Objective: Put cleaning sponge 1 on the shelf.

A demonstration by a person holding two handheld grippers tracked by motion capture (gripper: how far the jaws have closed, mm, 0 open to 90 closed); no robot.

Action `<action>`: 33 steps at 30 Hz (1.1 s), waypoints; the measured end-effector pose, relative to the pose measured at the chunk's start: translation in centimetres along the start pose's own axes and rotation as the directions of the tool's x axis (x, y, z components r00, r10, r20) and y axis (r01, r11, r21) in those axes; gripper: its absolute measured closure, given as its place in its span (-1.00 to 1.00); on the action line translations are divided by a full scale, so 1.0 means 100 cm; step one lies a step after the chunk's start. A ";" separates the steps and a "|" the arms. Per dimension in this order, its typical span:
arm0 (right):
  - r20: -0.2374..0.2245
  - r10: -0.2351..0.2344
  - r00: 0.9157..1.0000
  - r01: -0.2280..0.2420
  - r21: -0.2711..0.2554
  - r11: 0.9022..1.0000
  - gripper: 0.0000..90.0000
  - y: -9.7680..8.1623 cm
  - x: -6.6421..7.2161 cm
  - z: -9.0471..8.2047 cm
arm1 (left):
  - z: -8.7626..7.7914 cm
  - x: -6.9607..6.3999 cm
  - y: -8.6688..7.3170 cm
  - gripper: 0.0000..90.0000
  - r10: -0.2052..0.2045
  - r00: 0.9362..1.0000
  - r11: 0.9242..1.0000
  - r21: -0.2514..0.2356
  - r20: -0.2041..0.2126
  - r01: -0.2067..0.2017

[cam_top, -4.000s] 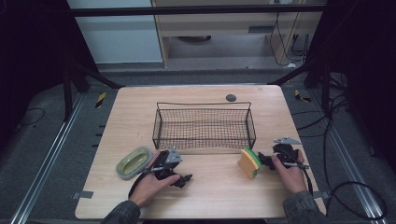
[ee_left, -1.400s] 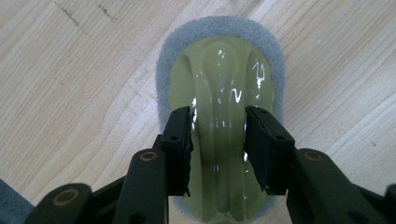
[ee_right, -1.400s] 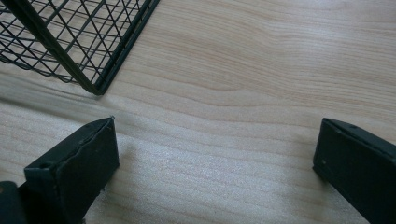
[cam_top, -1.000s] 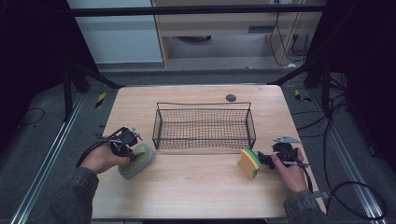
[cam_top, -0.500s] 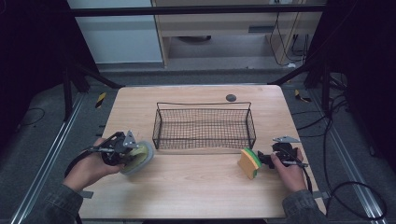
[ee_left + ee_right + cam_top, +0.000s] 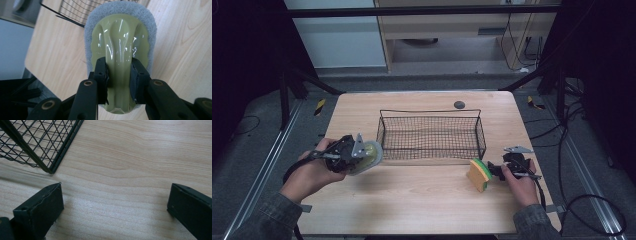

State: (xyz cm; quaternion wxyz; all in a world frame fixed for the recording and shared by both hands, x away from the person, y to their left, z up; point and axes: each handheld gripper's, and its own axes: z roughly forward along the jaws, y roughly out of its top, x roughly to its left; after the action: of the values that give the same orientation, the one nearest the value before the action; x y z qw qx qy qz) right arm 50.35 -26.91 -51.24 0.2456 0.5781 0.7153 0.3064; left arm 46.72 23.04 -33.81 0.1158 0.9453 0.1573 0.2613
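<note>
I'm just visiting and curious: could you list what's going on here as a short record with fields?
Setting: wooden table
Middle: wire basket, nothing inside
Left gripper: jaws shut on a green scrubber with a grey pad, lifted beside the basket's left end
Right gripper: jaws open, nothing between them
Sponge: on its edge on the table, just ahead of the right gripper
Far edge: small dark disc

- I'm seeing a small dark disc lying on the wooden table beyond the basket.
- I'm noticing a pale cabinet standing behind the table.
- Cables are trailing across the floor at right.
</note>
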 end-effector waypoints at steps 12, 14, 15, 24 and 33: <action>0.001 -0.005 1.000 0.005 -0.001 1.000 -0.99 0.000 -0.001 0.001 | 0.001 0.021 0.012 0.57 0.047 0.999 0.999 -0.007 -0.028 -0.047; 0.002 -0.007 1.000 0.007 -0.001 1.000 -0.99 0.000 -0.001 0.001 | 0.002 0.023 0.013 0.57 0.046 0.999 0.999 -0.006 -0.029 -0.047; 0.002 -0.007 1.000 0.007 -0.001 1.000 -0.99 0.000 -0.001 0.001 | 0.003 0.025 0.013 0.57 0.045 0.998 0.999 -0.008 -0.033 -0.045; 0.002 -0.007 1.000 0.007 -0.001 1.000 -0.99 0.000 -0.001 0.001 | 0.007 0.031 0.018 0.57 0.047 0.998 0.999 -0.007 -0.041 -0.047; 0.002 -0.009 1.000 0.009 -0.002 1.000 -0.99 0.000 -0.001 0.001 | 0.005 0.033 0.024 0.57 0.052 0.997 0.999 -0.005 -0.050 -0.052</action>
State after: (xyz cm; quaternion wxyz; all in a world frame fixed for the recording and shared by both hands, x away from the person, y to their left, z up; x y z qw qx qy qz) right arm 50.44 -26.96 -51.27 0.2481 0.5751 0.7173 0.3052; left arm 50.21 21.94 -32.02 0.1082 0.9419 0.1347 0.2880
